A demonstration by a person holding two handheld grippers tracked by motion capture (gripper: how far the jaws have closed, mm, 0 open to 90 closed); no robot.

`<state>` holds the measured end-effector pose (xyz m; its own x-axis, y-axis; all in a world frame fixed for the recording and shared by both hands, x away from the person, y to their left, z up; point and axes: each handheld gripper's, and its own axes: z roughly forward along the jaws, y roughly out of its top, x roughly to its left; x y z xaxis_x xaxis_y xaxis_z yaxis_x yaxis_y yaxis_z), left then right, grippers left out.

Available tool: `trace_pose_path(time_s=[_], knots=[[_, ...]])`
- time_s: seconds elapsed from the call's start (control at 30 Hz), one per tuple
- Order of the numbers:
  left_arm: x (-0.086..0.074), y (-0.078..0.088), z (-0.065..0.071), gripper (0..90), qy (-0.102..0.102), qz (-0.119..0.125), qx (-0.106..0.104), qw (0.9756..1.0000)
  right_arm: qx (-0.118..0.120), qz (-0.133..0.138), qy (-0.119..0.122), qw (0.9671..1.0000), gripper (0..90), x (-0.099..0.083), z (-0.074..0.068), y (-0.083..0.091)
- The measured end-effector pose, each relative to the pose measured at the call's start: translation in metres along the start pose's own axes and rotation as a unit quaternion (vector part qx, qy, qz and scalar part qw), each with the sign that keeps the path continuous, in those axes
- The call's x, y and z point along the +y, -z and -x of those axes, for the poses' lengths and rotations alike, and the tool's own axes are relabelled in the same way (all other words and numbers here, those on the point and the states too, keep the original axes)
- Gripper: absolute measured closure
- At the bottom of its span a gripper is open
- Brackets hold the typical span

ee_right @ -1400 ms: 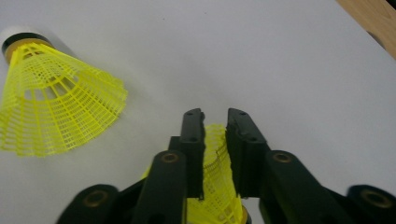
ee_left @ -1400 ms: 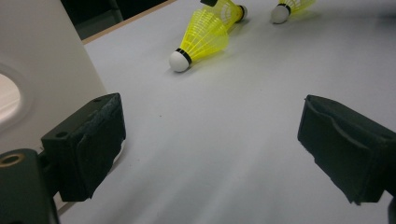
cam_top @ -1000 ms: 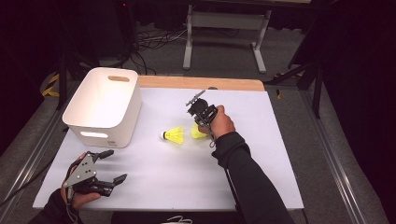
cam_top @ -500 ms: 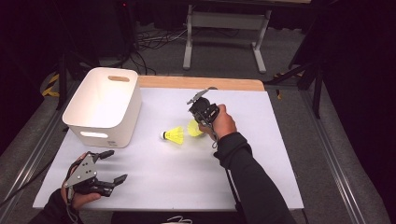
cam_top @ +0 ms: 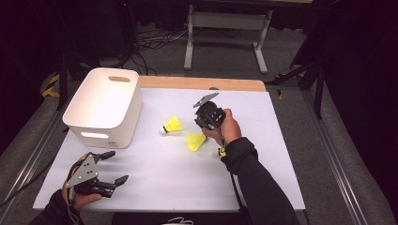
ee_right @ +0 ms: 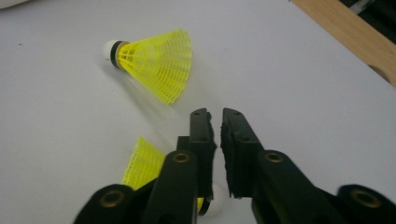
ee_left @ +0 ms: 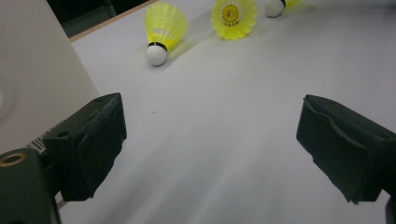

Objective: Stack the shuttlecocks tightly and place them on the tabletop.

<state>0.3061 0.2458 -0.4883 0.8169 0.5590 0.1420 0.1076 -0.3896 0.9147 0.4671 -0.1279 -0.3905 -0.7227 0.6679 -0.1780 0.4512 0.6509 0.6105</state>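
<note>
Two yellow shuttlecocks lie on the white table top: one [cam_top: 172, 125] [ee_right: 154, 60] on its side to the left of my right gripper, the other [cam_top: 196, 141] [ee_right: 142, 163] just below it. My right gripper [cam_top: 201, 124] [ee_right: 215, 116] hovers over that second shuttlecock. Its jaws have just been opening and stand a narrow gap apart with nothing between them. A third shuttlecock [ee_left: 276, 5] peeks out by the right wrist [cam_top: 220, 151]. My left gripper [cam_top: 115, 167] [ee_left: 210, 135] rests near the front left edge, wide open and empty.
A white bin [cam_top: 105, 110] with handle slots stands at the table's back left, close to my left gripper [ee_left: 28, 70]. A wooden strip [cam_top: 202, 84] runs along the far edge. Bare white surface [cam_top: 164, 178] stretches between the two hands.
The shuttlecock that sat at the right gripper's jaws now lies on the table slightly nearer the person. The right jaws have parted a little. The left hand has not moved.
</note>
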Motion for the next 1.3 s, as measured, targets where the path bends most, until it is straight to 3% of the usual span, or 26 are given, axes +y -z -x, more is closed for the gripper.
trace_pose_path(time_s=[0.13,0.23,0.33,0.43,0.5,0.6,0.67,0.73,0.8,0.97,1.03,1.1,1.17,1.23,1.3], knots=[[-0.001,-0.002,-0.001,9.3,0.001,-0.006,-0.003,1.0,0.036,0.009,0.028,0.9989,59.7,-0.003,-0.017,0.007],[-0.001,-0.003,-0.001,9.2,-0.001,-0.009,-0.005,1.0,0.031,0.004,0.059,0.9978,56.1,0.003,-0.026,0.001],[0.0,-0.003,0.001,9.2,-0.001,-0.009,-0.003,1.0,0.037,0.001,0.08,0.9961,56.6,0.012,-0.027,-0.007],[0.003,-0.008,0.0,9.5,0.001,-0.016,0.005,0.9999,0.021,-0.001,0.08,0.9966,55.7,0.021,-0.023,-0.008],[0.01,-0.017,-0.001,9.8,0.0,-0.023,0.007,0.9997,0.03,0.017,0.072,0.9968,55.7,0.02,-0.021,-0.003],[0.018,-0.031,0.001,10.3,-0.004,-0.027,-0.011,0.9996,0.033,0.038,0.064,0.9967,54.6,0.015,-0.016,0.009],[0.023,-0.04,0.001,10.7,-0.011,-0.042,-0.01,0.999,0.038,0.039,0.055,0.997,53.9,0.011,-0.016,0.014],[0.027,-0.048,0.0,10.8,-0.003,-0.04,-0.018,0.999,0.037,0.034,0.061,0.9969,52.6,0.006,-0.018,0.021],[0.031,-0.052,-0.001,11.0,-0.003,-0.046,-0.013,0.9989,0.031,0.036,0.079,0.9958,51.9,-0.002,-0.023,0.03],[0.06,-0.091,-0.004,11.9,0.008,-0.058,-0.006,0.9983,0.027,0.064,0.067,0.9953,50.3,-0.031,-0.024,0.049],[0.073,-0.108,-0.009,11.8,0.016,-0.059,0.006,0.9981,0.025,0.081,0.06,0.9946,49.8,-0.046,-0.024,0.058],[0.086,-0.126,-0.017,11.2,0.037,-0.064,0.01,0.9972,0.025,0.097,0.049,0.9937,48.6,-0.06,-0.022,0.066],[0.098,-0.143,-0.023,11.2,0.041,-0.064,0.031,0.9966,0.025,0.11,0.041,0.9927,47.7,-0.073,-0.021,0.074],[0.107,-0.161,-0.03,10.9,0.041,-0.079,0.059,0.9943,0.024,0.122,0.034,0.9917,47.0,-0.085,-0.02,0.08],[0.112,-0.175,-0.041,11.2,0.063,-0.084,0.06,0.9927,0.026,0.137,0.026,0.9899,46.2,-0.097,-0.018,0.088]])
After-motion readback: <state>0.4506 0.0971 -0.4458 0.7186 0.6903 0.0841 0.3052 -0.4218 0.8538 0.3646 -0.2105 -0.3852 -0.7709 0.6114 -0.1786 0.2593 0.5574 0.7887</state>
